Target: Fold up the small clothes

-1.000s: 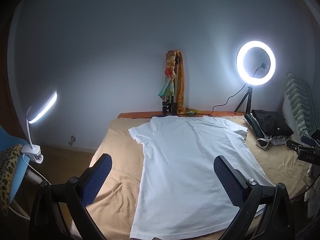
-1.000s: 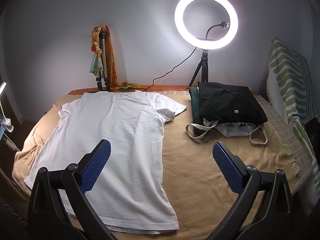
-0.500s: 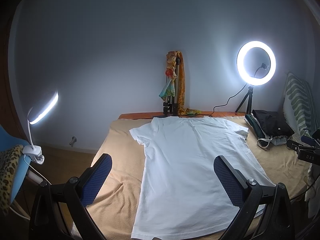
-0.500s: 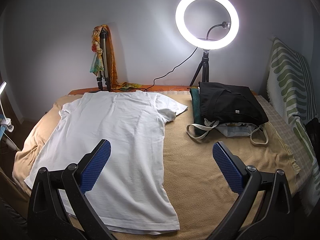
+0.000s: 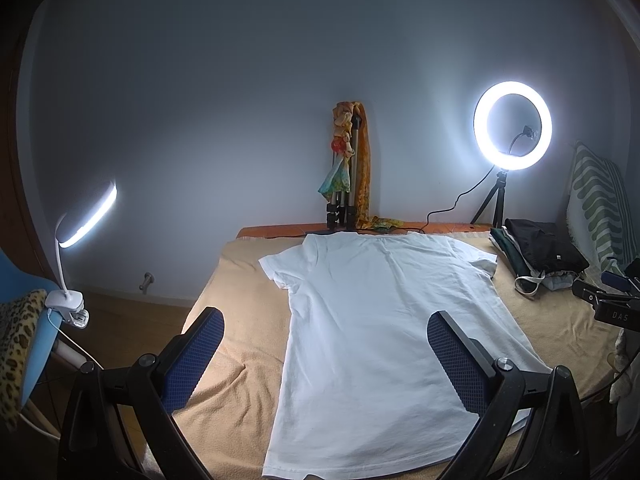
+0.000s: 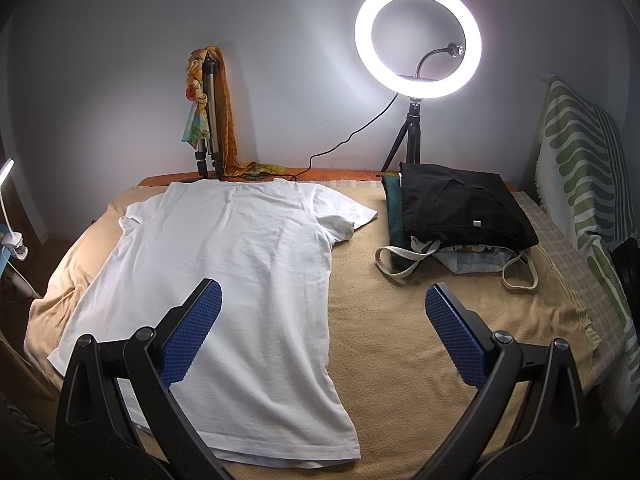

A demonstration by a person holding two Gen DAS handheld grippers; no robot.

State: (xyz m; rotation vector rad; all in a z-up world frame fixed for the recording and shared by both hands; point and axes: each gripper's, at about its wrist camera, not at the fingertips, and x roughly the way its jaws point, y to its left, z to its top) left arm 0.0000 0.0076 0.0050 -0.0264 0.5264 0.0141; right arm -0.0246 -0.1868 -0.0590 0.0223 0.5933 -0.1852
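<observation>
You hold both grippers above the near edge of a bed covered by a tan blanket [image 6: 400, 320]. A white T-shirt [image 5: 380, 320] lies spread flat on the blanket, its collar toward the far wall and its hem toward you, both short sleeves laid out to the sides.

Your left gripper [image 5: 326, 354] is released, its blue-padded fingers [image 5: 194, 356] spread wide and grasping nothing. Through that view the left finger sits over bare blanket left of the shirt, and the right finger sits over the shirt's right half.

Your right gripper [image 6: 322, 330] is also released and empty. Its left finger [image 6: 190, 334] sits over the lower middle of the shirt, and its right finger over bare blanket to the right of the shirt. Whether either gripper touches the cloth cannot be told.

On the far right of the bed, apart from the shirt, a pile of dark folded clothes [image 6: 464, 204] rests on a pale bag with loop handles [image 6: 400, 264]. A lit ring light [image 6: 418, 40] stands on a small tripod at the far edge. Left of it a folded tripod draped with a colourful scarf [image 6: 208, 108] leans against the grey wall. A green and white patterned cushion [image 6: 580, 168] stands along the right side. At the far left, a lit clip-on lamp [image 5: 86, 216] is clamped to a blue chair [image 5: 28, 356].
</observation>
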